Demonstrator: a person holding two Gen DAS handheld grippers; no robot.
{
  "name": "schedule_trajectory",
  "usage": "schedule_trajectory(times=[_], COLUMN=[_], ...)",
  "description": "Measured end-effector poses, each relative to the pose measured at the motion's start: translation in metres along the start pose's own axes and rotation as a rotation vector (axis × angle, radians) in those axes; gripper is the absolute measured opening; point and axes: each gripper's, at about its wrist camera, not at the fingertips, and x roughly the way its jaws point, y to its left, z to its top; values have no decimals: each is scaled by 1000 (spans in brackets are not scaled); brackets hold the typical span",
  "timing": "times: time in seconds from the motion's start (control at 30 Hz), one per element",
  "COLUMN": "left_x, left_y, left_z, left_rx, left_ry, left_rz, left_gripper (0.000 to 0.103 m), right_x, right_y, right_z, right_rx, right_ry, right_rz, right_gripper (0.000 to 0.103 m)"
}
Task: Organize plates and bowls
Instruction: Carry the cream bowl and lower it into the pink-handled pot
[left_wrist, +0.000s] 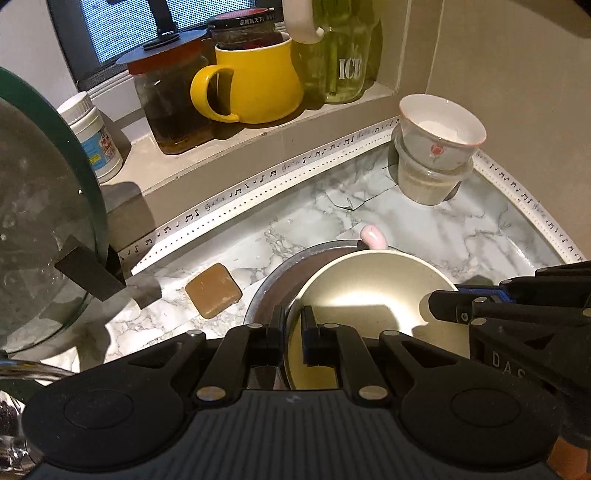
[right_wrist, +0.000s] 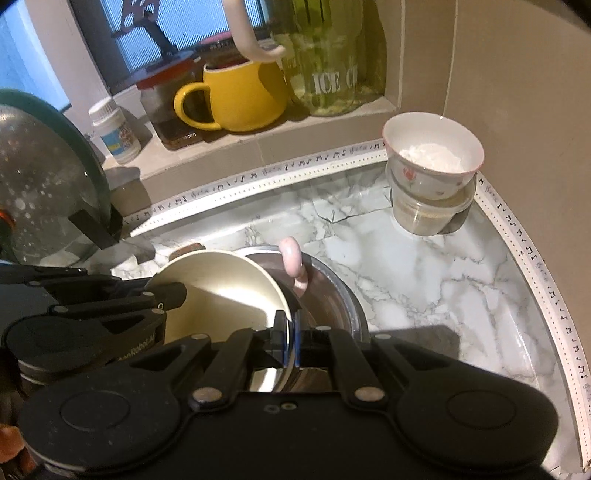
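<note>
A cream bowl (left_wrist: 369, 291) (right_wrist: 218, 288) rests tilted inside a wider steel bowl (left_wrist: 269, 291) (right_wrist: 332, 295) on the marble counter (left_wrist: 443, 236). My left gripper (left_wrist: 291, 328) is shut on the cream bowl's near rim, one finger inside and one outside. My right gripper (right_wrist: 291, 339) is shut on the opposite part of that rim. Each gripper shows in the other's view: the right gripper (left_wrist: 443, 306) at the right, the left gripper (right_wrist: 173, 291) at the left. A pink handle (left_wrist: 373, 236) (right_wrist: 293, 258) sticks up from the steel bowl behind the cream bowl.
A small flowered bowl (right_wrist: 432, 158) of white powder sits on a clear tub (right_wrist: 424, 218) in the back right corner. The window ledge holds a yellow mug (left_wrist: 255, 81), jars and a white bottle (left_wrist: 96, 136). A green-rimmed glass lid (left_wrist: 44, 221) leans at left, with a brown square (left_wrist: 214, 291) beside the bowls.
</note>
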Motion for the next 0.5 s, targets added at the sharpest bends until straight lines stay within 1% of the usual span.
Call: schedule_trajectory(times=[0.5], left_x=[15], left_y=[0], left_z=[-4], left_rx=[21], left_ry=[17], left_rz=[11], left_gripper=[8], right_x=[15], right_y=[1], right_z=[-2], right_rx=[8], right_ry=[9], right_rz=[-13], right_gripper=[5])
